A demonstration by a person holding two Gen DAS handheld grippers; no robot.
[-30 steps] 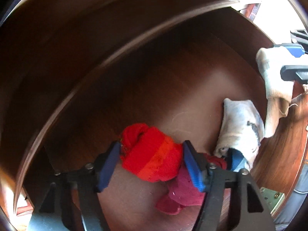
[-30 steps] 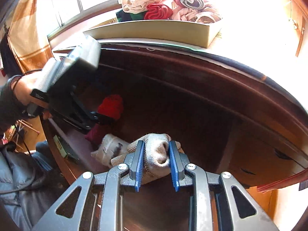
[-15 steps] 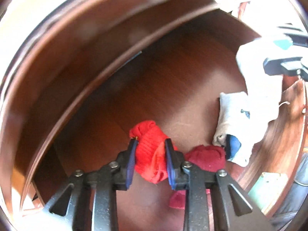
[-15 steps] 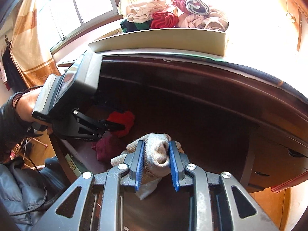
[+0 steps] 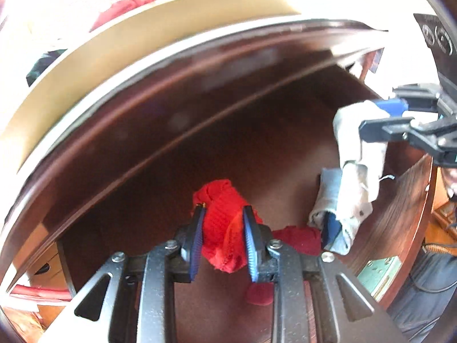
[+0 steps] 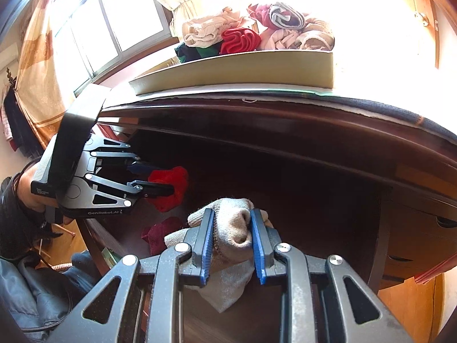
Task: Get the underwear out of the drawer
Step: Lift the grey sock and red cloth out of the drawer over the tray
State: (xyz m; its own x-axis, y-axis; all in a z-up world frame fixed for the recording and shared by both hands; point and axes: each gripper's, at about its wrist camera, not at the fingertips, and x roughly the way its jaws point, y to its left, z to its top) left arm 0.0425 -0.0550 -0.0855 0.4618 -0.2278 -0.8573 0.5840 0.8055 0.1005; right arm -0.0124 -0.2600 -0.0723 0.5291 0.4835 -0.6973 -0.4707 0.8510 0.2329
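while both grippers hang over the open dark wooden drawer [image 5: 257, 148], we see the left gripper [image 5: 223, 235] with its blue fingers [image 5: 197, 243] pinching a bright red knitted garment [image 5: 220, 217], raised off the drawer floor. its jaws have just been closing on that cloth. we see the right gripper [image 6: 232, 244] with fingers clamped on a beige knitted garment [image 6: 232, 228]. a dark red garment [image 5: 297, 240] and a grey-white garment [image 5: 328, 200] lie on the drawer floor. a tan cardboard box [image 6: 242, 68] of clothes sits on the counter [image 6: 371, 105] above.
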